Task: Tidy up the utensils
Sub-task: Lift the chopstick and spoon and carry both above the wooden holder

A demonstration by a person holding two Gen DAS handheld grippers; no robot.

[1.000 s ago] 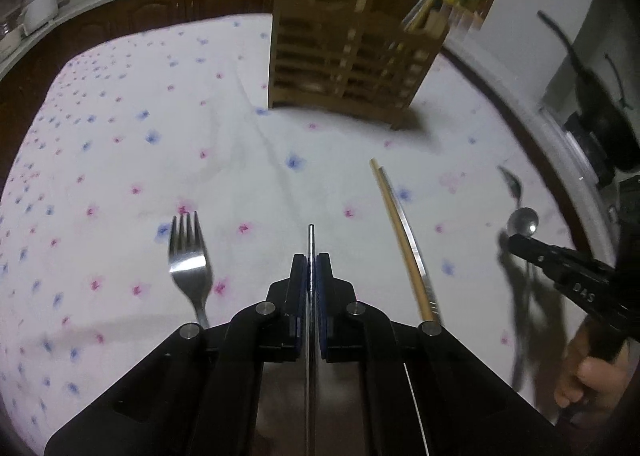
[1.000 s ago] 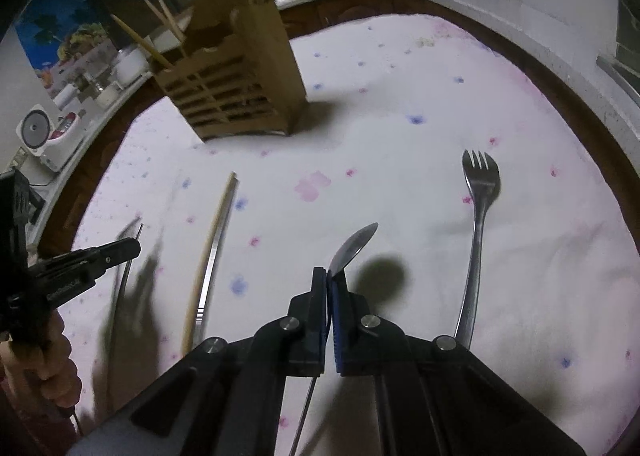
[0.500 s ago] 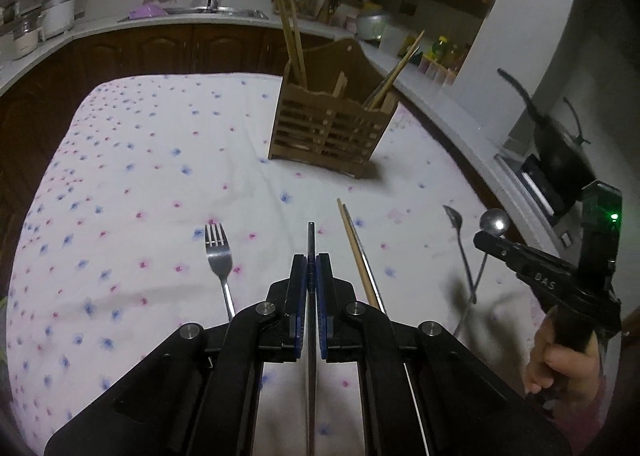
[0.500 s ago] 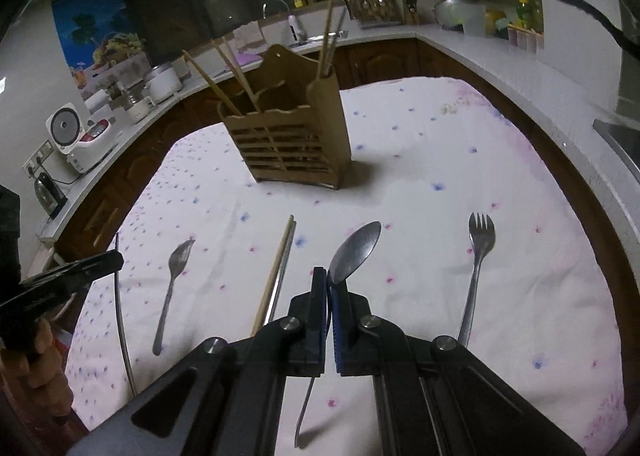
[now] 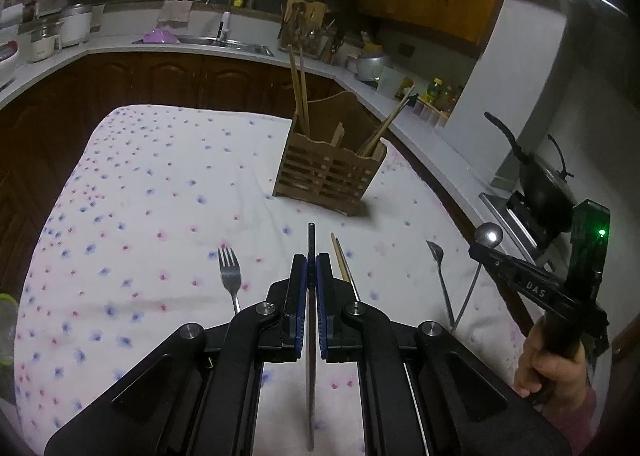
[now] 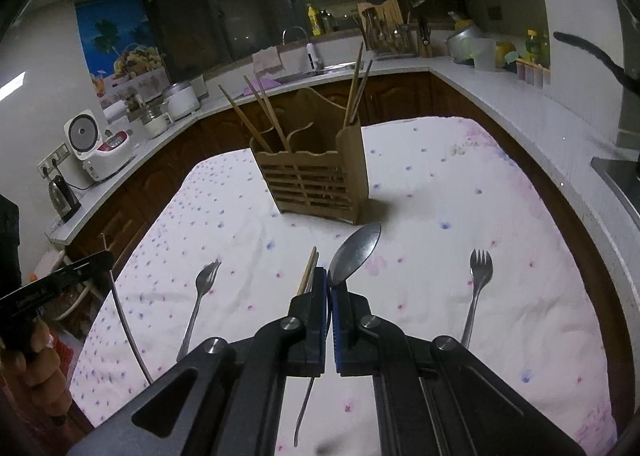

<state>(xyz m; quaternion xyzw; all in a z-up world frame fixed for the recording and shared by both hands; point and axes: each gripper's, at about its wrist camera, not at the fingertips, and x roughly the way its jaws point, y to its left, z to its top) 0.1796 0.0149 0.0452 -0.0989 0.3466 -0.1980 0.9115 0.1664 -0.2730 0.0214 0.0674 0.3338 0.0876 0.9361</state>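
Observation:
My left gripper is shut on a thin metal utensil seen edge-on, held above the cloth. My right gripper is shut on a steel spoon, bowl pointing up and forward; it also shows in the left wrist view. The wooden utensil holder stands upright ahead with several chopsticks in it, and shows in the right wrist view. On the cloth lie a fork, a pair of chopsticks and another fork.
A floral tablecloth covers the table, whose edges drop off on both sides. A white counter runs behind and to the right, with a stove and black wok, a sink and a rice cooker.
Both grippers have risen and pulled back from the cloth with their utensils still held. The holder now looks farther away and more of the kitchen shows.

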